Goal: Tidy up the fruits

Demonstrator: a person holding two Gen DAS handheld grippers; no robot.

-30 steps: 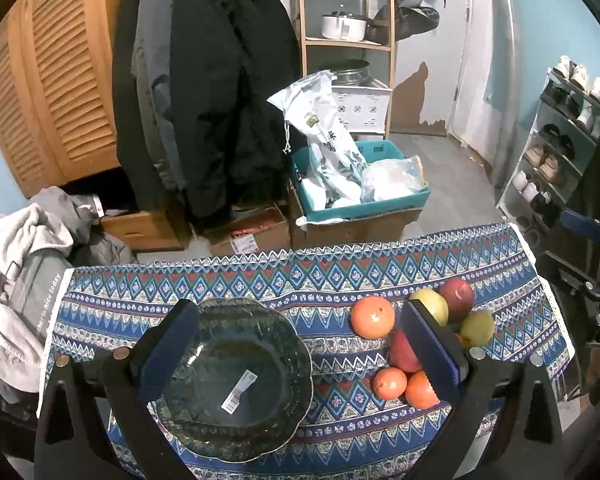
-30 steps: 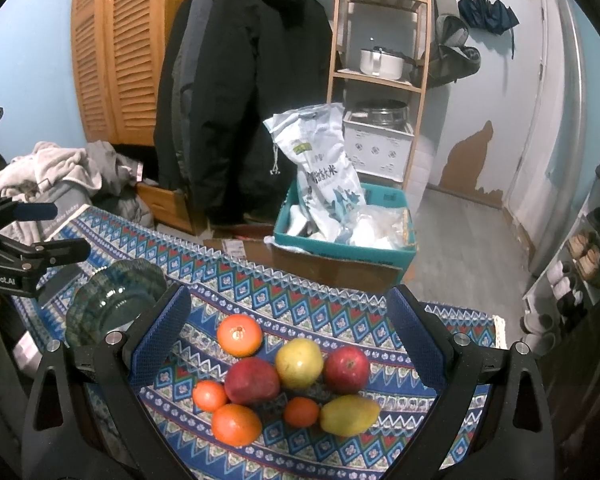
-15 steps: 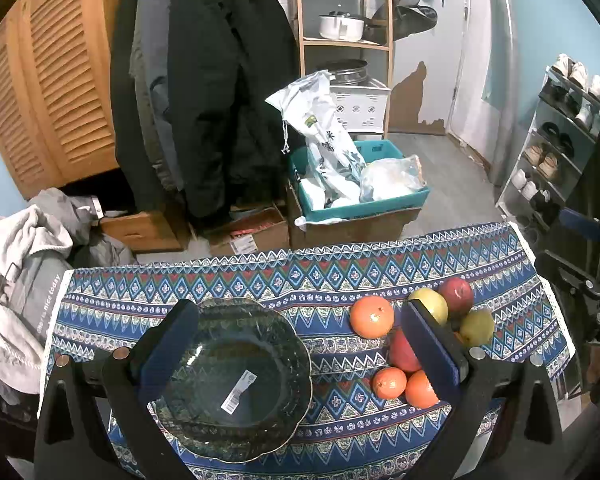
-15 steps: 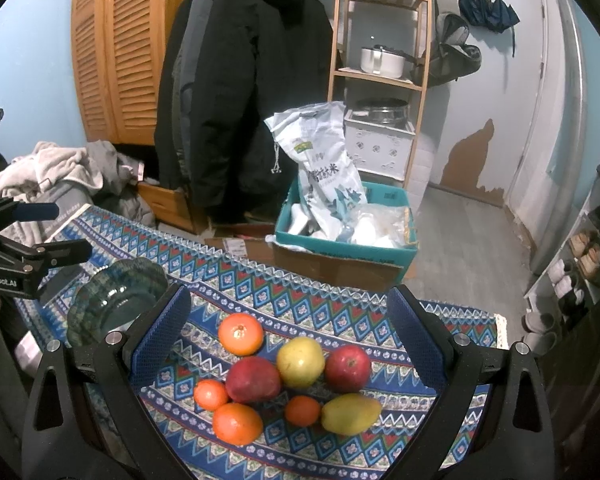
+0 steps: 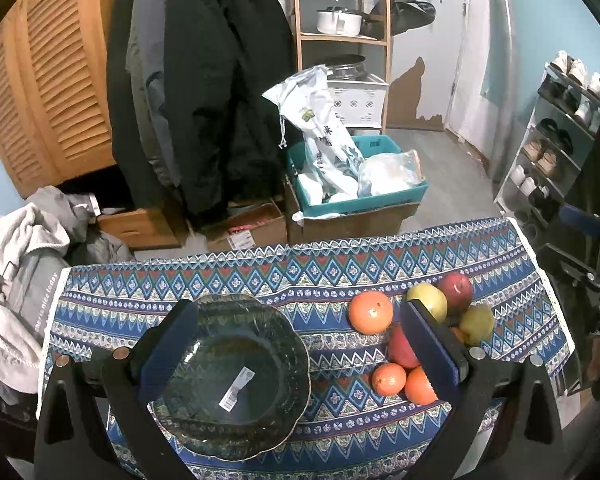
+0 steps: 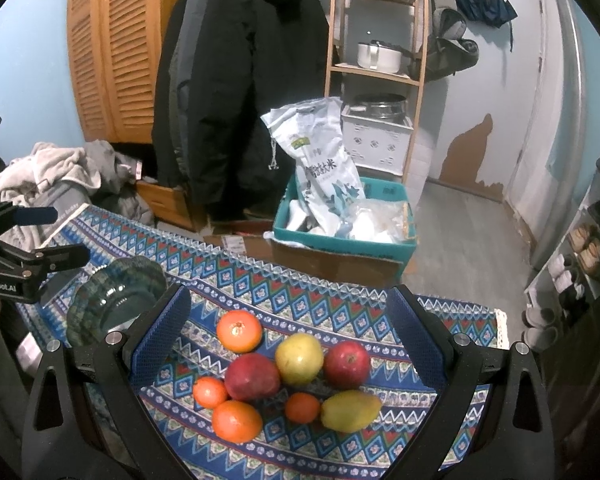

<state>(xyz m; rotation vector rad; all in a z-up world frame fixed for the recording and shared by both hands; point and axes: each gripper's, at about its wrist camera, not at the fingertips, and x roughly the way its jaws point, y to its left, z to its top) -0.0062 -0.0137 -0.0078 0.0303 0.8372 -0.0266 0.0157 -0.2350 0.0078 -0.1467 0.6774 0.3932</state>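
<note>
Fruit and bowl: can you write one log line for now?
left gripper: open, over bowl | right gripper: open, over fruit | bowl: no fruit

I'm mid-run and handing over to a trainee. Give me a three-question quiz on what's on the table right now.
1. True or false: the glass bowl already holds fruit.
2. In the right wrist view, how many orange citrus fruits lie on the patterned tablecloth?
3. Multiple choice: the right gripper is A) shut on the red apple, B) open above the fruit, C) shut on the mango.

Key: 1 false, the bowl holds only a sticker label. 2 four. 3 B; the left gripper is open too.
</note>
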